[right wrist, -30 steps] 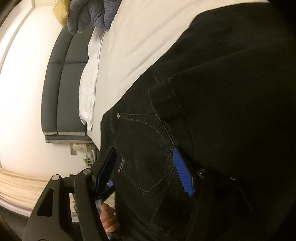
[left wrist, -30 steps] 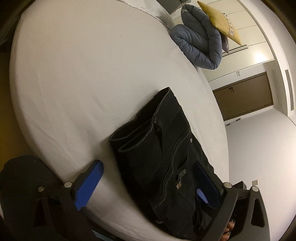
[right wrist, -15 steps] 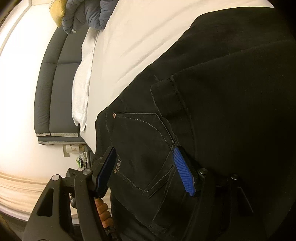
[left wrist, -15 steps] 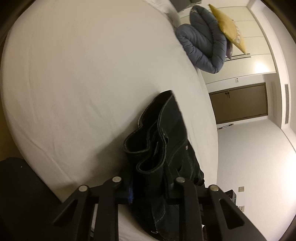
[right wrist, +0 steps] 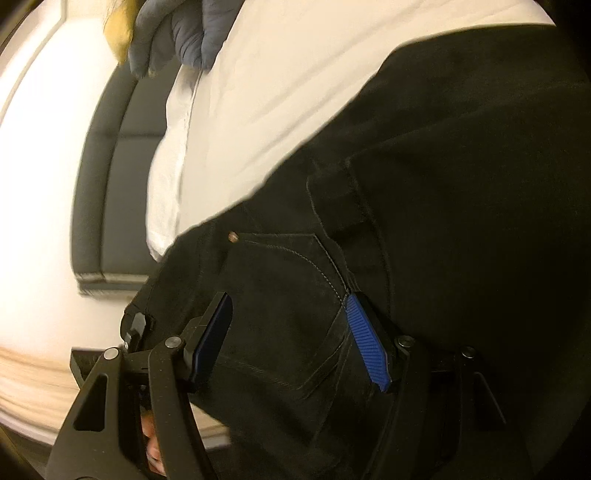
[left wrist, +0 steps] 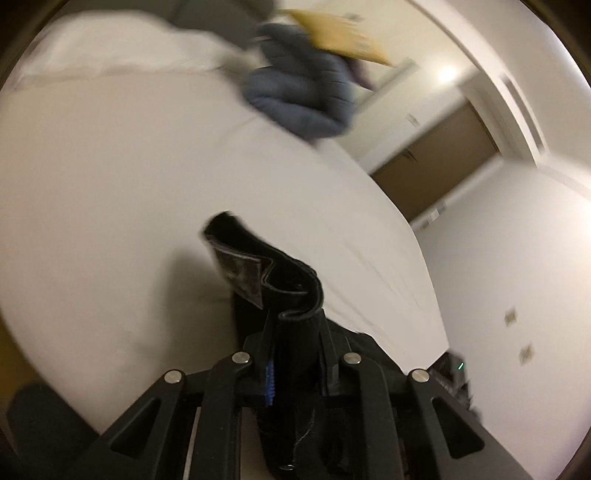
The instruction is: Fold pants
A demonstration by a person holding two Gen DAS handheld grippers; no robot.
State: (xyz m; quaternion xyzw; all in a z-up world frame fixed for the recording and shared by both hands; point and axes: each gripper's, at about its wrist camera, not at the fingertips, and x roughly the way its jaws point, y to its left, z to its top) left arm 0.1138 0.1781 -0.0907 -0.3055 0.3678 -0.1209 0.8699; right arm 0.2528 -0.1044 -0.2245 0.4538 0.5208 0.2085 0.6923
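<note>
Left wrist view: your left hand-held gripper (left wrist: 295,365) is clamped tight on a bunched fold of the pants (left wrist: 266,266). Its fingers have almost met, and only a thin strip of one blue pad (left wrist: 269,382) shows beside the cloth. The pinched edge stands up off the bed (left wrist: 110,177) and curls over toward the jacket (left wrist: 299,96); how much of it is clear of the sheet is hard to judge. The rest of the pants drops behind the gripper frame and is hidden. The whole view is smeared: the jacket at the far side of the bed and the yellow cushion (left wrist: 340,37) on it are only soft shapes, and the door (left wrist: 439,151) past the bed has no detail.

In the right wrist view, your right hand-held gripper (right wrist: 291,339) is spread wide over the pants (right wrist: 443,206), which lie on the bed (right wrist: 295,92) and fill most of the picture. The ribbed blue pad (right wrist: 365,347) rests at the corner of a back pocket (right wrist: 280,306); the other finger (right wrist: 210,343) sits at the pants' edge, and whether it touches cloth you cannot tell. The pants run off the right and lower edges. Beyond the bed, the headboard (right wrist: 110,177) is blurred, and the jacket (right wrist: 177,33) is cut off at the top.
</note>
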